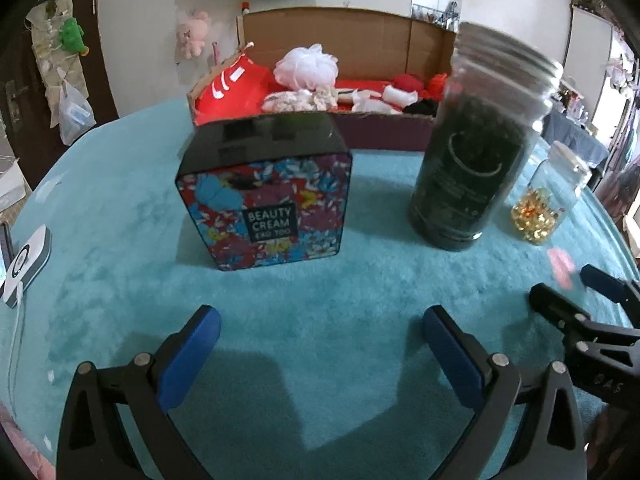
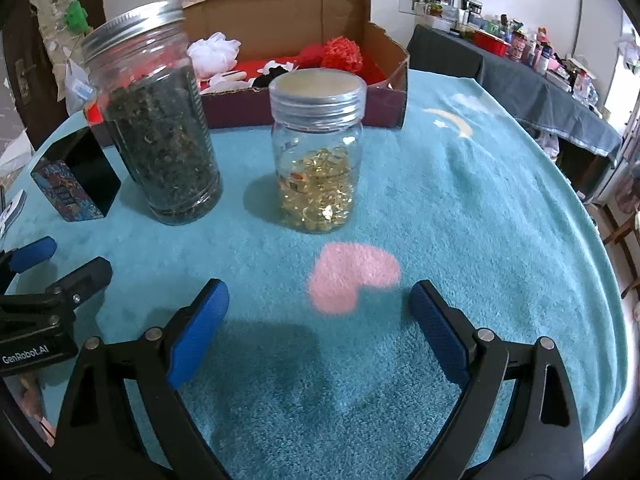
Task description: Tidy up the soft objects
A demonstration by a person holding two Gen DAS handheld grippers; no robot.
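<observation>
both grippers hang over the teal blanket [image 2: 480, 184], nothing held. left gripper [image 1: 320, 344] fingers spread wide, empty, pointing at the floral beauty cream box [image 1: 266, 208]. right gripper [image 2: 320, 312] fingers also spread wide, empty, above a pink heart patch [image 2: 352, 276], facing the short jar of yellow capsules [image 2: 318, 160]. tall jar of dark dried leaves [image 2: 154, 120] stands between box and short jar. soft objects, a white mesh pouf [image 1: 306, 64], red pouf [image 2: 342, 54] and socks, sit in the cardboard box [image 2: 280, 12] behind the jars.
</observation>
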